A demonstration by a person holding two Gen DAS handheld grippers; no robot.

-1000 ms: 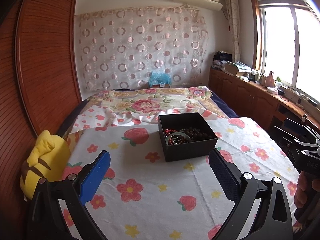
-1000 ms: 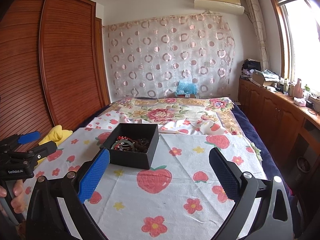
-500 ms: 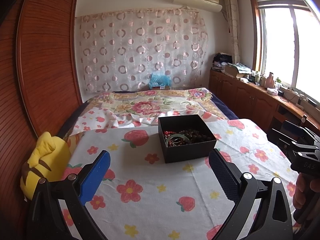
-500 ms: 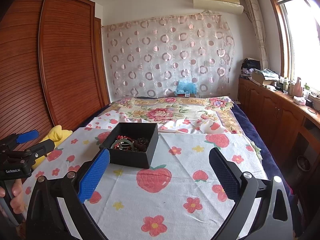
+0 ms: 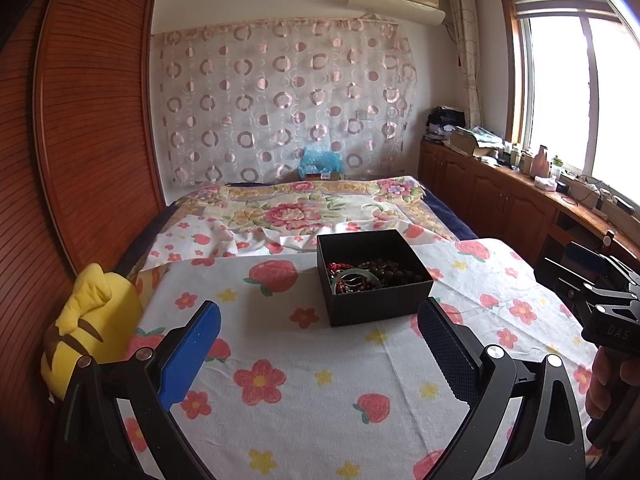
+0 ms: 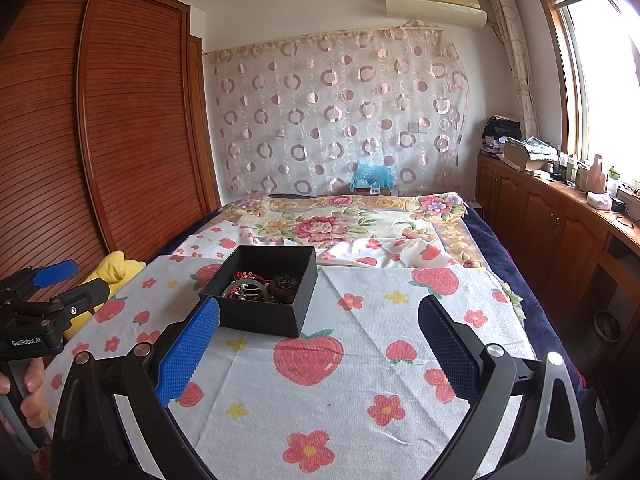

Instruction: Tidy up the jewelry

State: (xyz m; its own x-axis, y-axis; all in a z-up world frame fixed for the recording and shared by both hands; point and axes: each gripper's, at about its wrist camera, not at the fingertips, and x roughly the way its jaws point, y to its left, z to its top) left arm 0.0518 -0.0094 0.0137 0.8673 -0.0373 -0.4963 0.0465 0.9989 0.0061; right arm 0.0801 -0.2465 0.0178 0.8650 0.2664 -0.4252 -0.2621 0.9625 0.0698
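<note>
A black square cardboard box [image 5: 374,276] without a lid stands on a white cloth printed with red strawberries and flowers [image 5: 304,384], which covers the near part of a bed. The box is turned a little, so in the right wrist view one corner [image 6: 260,292] points toward the camera; its sides look almost equal, so I cannot name a long axis. Inside the box lies a heap of jewelry: a pale green bangle [image 5: 354,278] flat on its side, a string of dark brown round beads [image 5: 390,272] to the right of it, and some red beaded pieces [image 5: 338,268] around and under the bangle. The pieces touch and overlap each other.

The left gripper [image 5: 320,356] hangs above the cloth, nearer than the box, with its blue-padded fingers [image 5: 190,354] wide apart and nothing between them. The right gripper [image 6: 320,354] is also spread wide and holds nothing; the box is beyond its left finger [image 6: 188,356], which overlaps the box's near left edge in that view, though I cannot tell whether they touch. Both grippers point toward the far end of the bed.

A yellow plush toy with brown stripes [image 5: 86,328] sits at the left edge of the bed, against a brown slatted wooden wardrobe [image 5: 80,140]. A flowered blanket [image 5: 304,212] lies beyond the cloth.
</note>
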